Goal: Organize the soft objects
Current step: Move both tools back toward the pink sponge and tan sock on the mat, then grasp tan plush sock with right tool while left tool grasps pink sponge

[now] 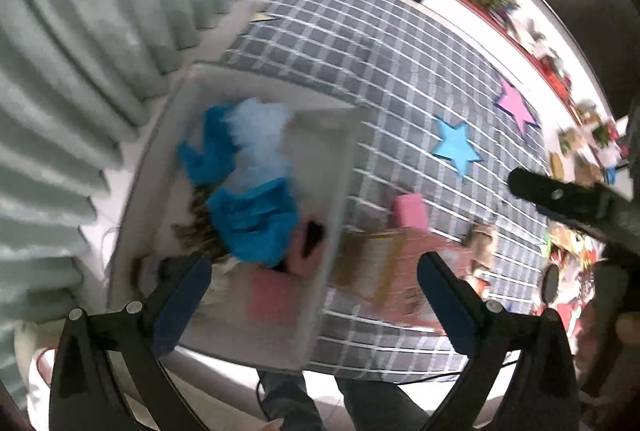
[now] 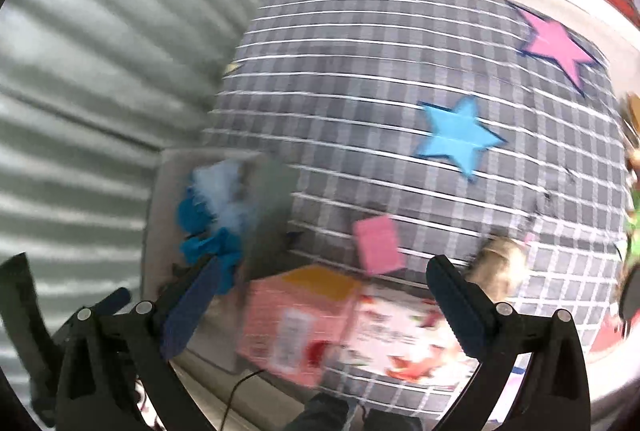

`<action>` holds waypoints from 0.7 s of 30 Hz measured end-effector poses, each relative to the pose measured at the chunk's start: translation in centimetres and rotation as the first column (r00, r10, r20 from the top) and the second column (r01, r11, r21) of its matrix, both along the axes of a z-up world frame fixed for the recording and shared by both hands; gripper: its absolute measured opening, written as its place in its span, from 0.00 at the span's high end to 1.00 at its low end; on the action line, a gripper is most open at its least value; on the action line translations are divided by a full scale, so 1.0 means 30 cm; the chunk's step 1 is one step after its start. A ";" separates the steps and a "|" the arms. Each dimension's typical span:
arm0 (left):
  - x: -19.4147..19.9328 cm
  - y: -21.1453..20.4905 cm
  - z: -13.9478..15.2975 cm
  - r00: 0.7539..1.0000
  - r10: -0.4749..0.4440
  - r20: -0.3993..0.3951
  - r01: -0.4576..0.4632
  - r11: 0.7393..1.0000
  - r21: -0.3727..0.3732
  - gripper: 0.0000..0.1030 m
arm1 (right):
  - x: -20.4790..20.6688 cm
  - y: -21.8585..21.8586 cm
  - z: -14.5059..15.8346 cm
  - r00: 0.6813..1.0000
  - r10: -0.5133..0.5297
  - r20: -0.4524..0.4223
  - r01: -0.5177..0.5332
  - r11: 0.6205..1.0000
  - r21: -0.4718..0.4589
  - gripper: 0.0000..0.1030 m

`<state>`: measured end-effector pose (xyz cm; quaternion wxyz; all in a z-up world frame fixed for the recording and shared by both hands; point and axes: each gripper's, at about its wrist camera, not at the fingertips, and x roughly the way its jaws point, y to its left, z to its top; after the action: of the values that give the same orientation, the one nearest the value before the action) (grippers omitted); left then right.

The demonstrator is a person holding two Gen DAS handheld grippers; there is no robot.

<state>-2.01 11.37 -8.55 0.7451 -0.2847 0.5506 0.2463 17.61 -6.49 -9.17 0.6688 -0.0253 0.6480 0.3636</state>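
Note:
A translucent storage bin [image 1: 188,135] stands at the table's left edge and holds blue cloth [image 1: 256,219], a pale fluffy piece [image 1: 256,131] and a pink sponge [image 1: 272,295]. It also shows in the right wrist view [image 2: 160,231]. A second pink sponge [image 1: 410,211] [image 2: 378,243] lies on the grey checked tablecloth [image 1: 360,51] [image 2: 380,71]. A tan plush toy [image 1: 482,243] [image 2: 500,263] lies to its right. My left gripper [image 1: 316,295] is open and empty above the bin's near end. My right gripper [image 2: 324,295] is open and empty above a pink carton [image 2: 296,323].
Blue star [image 1: 456,147] [image 2: 456,139] and pink star [image 1: 516,105] [image 2: 556,43] shapes lie on the cloth. A flat printed pack [image 2: 404,343] lies beside the carton. Grey curtains [image 1: 80,51] hang left. A cluttered shelf [image 1: 532,43] runs along the right.

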 end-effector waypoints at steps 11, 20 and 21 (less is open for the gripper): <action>0.340 -0.141 -0.057 0.990 -0.115 -0.077 0.110 0.992 -0.067 0.00 | 0.173 -0.312 -0.327 0.973 -0.198 -0.116 0.177 0.969 -0.173 0.00; 0.527 -0.197 -0.220 0.974 -0.084 -0.210 0.063 0.993 -0.105 0.00 | 0.192 -0.364 -0.554 0.958 -0.205 -0.200 0.155 0.958 -0.242 0.00; 0.540 -0.201 -0.240 0.972 -0.078 -0.221 0.055 0.992 -0.110 0.00 | 0.194 -0.358 -0.571 0.959 -0.199 -0.200 0.148 0.958 -0.247 0.00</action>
<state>14.19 5.36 -15.74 0.6700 -0.2744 0.6527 0.2233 23.41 -17.24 -26.31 0.6141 -0.0043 0.7560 0.2264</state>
